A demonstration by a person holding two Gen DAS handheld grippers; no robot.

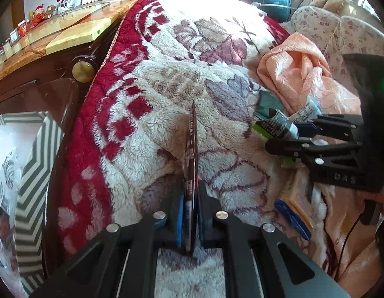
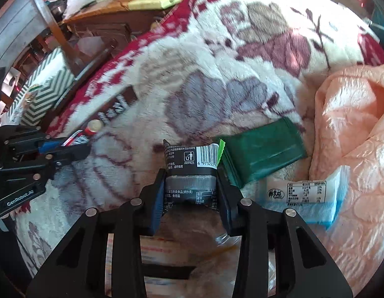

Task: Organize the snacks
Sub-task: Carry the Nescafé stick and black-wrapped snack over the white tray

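Note:
My left gripper [image 1: 191,213] is shut on a thin dark red snack packet [image 1: 192,149], held edge-on above the fleece blanket; it also shows in the right wrist view [image 2: 105,118]. My right gripper [image 2: 190,193] is shut on a black snack packet [image 2: 189,171] with a barcode and a green tip; it shows in the left wrist view [image 1: 273,124] at the right. A dark green packet [image 2: 263,156] lies on the blanket just right of it. A white and blue packet [image 2: 308,196] lies on the peach quilt.
A chevron-striped box [image 1: 33,173] holding bagged snacks stands at the left, beside the bed edge. A dark wooden cabinet [image 1: 43,87] stands behind it. A crumpled peach quilt [image 1: 298,74] lies at the right. A clear bag of snacks [image 2: 187,260] sits under my right gripper.

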